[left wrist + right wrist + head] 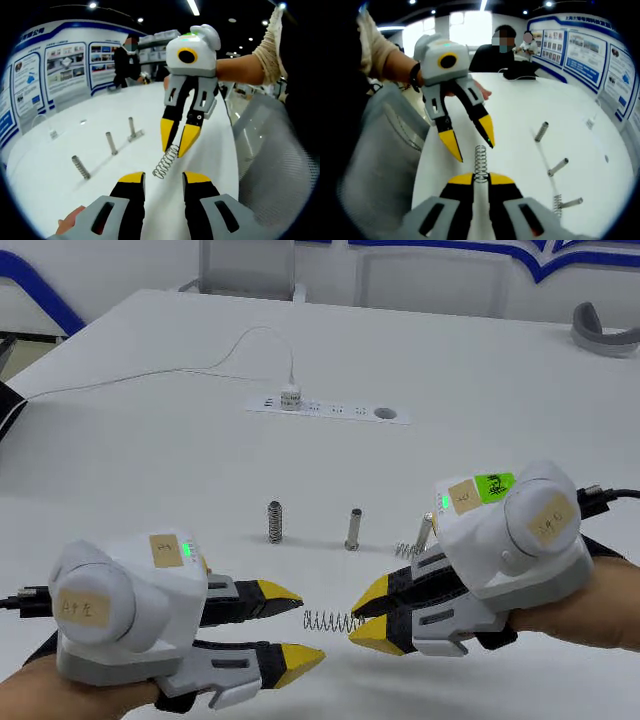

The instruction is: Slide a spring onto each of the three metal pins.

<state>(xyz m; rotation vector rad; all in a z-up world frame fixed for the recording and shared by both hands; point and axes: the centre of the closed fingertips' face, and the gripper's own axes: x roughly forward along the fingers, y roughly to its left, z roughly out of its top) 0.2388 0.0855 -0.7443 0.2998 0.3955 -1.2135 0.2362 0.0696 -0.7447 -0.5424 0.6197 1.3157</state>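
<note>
Spring lies stretched between the two grippers, low over the white bench; one end is pinched in the right gripper, whose yellow-tipped jaws stand narrow around the coils; the free end points towards the left gripper, and I cannot tell whether that end touches the bench. The left gripper's jaws are spread wide with nothing between them, and the spring's free end sits just in front of their gap without touching either tip. In the left gripper view the spring slopes down from the right gripper's tips.

Beyond the grippers three metal pins stand in a row across the bench; the left pin is upright and carries a second spring wound around it; the middle pin is upright and bare; the right pin is partly hidden behind the right gripper in the head view and looks tilted there; a third spring lies on the bench at its foot, crosswise to it rather than around it, as the right gripper view shows.

Further back a flat white socket strip lies on the bench, with a white plug in it and a thin cable running off to the left; a grey curved band rests near the far right corner.
</note>
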